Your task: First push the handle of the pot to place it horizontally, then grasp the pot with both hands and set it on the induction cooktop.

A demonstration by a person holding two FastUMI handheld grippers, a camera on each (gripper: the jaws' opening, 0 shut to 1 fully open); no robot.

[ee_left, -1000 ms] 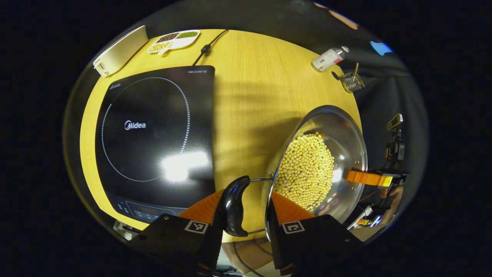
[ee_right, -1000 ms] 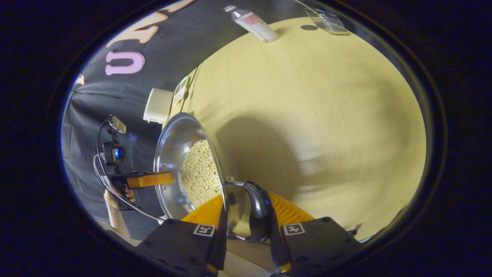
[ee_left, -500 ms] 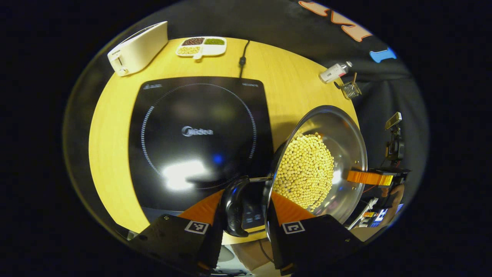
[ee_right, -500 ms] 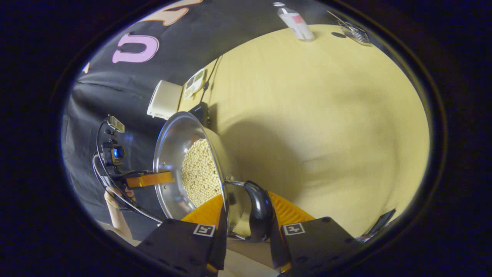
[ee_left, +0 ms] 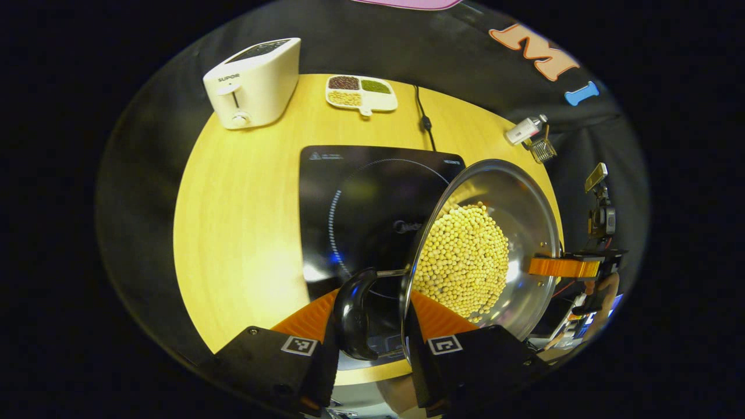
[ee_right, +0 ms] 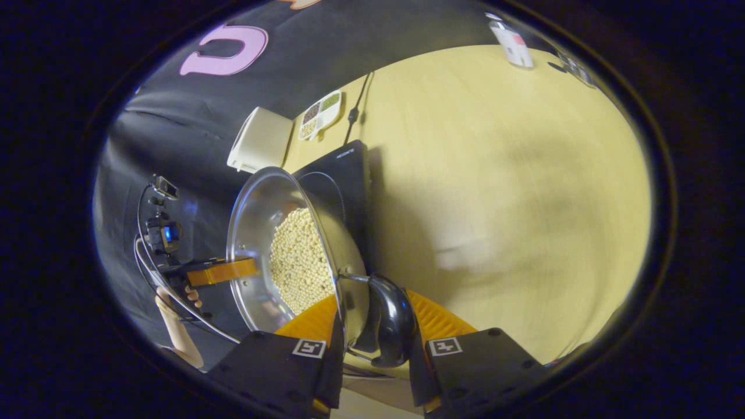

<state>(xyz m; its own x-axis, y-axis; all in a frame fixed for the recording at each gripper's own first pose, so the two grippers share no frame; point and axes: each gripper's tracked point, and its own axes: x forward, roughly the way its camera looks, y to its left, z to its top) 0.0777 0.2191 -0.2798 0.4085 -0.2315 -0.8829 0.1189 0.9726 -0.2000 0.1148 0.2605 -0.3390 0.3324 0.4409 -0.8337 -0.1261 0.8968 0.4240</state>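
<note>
Pot (ee_left: pixel 512 203) w/ beans held in air, part over induction cooktop (ee_left: pixel 361 192), contact w/ it not discernible.
Left gripper (ee_left: pixel 368 317) fingers closed on pot's left handle (ee_left: pixel 354 311); right gripper (ee_right: pixel 372 326) likewise clamped on right handle (ee_right: pixel 391 323). Cooktop front edge hidden behind pot + fingers. Left gripper view: toaster (ee_left: pixel 253 81), bean dish (ee_left: pixel 361 93), bottle (ee_left: pixel 524 129) clear; right gripper view: table (ee_right: pixel 495 174) blurred, cooktop mostly hidden.
</note>
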